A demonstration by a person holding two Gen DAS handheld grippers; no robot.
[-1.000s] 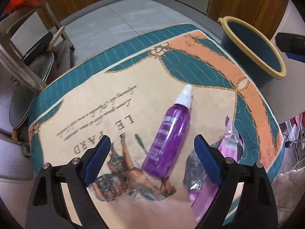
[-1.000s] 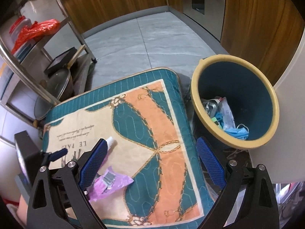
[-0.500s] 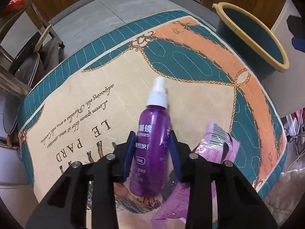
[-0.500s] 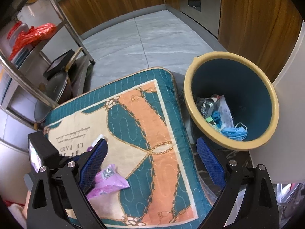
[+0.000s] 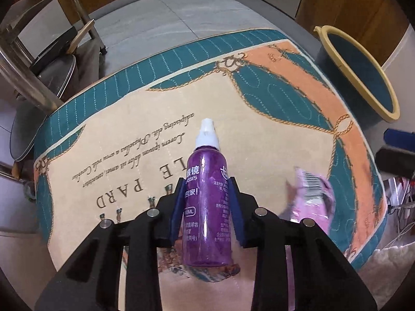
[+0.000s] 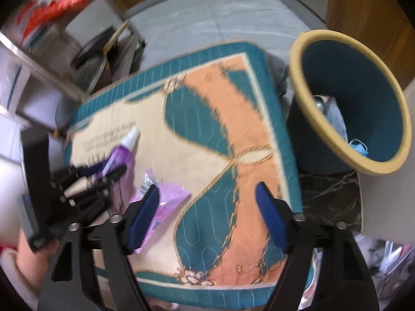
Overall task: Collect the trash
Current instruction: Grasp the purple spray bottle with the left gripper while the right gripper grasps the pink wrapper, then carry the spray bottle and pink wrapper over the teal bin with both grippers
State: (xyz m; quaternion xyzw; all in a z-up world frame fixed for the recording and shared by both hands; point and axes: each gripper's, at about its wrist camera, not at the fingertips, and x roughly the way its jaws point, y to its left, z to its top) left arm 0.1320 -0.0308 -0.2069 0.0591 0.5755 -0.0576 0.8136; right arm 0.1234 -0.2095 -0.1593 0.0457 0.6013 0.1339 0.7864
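Trash counted: one purple bottle [image 5: 207, 207], one pink wrapper [image 5: 310, 199], one bin [image 6: 363, 98].

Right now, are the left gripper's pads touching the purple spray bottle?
Touching. The left wrist view shows both blue pads of the left gripper pressed against the sides of the purple spray bottle, no gap visible.

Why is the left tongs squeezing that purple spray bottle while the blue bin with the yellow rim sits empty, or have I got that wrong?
One thing is off: the blue bin is not empty. The right wrist view shows trash already at its bottom, including something that looks like a light blue face mask. The rest holds: the left tongs are shut on the purple spray bottle.
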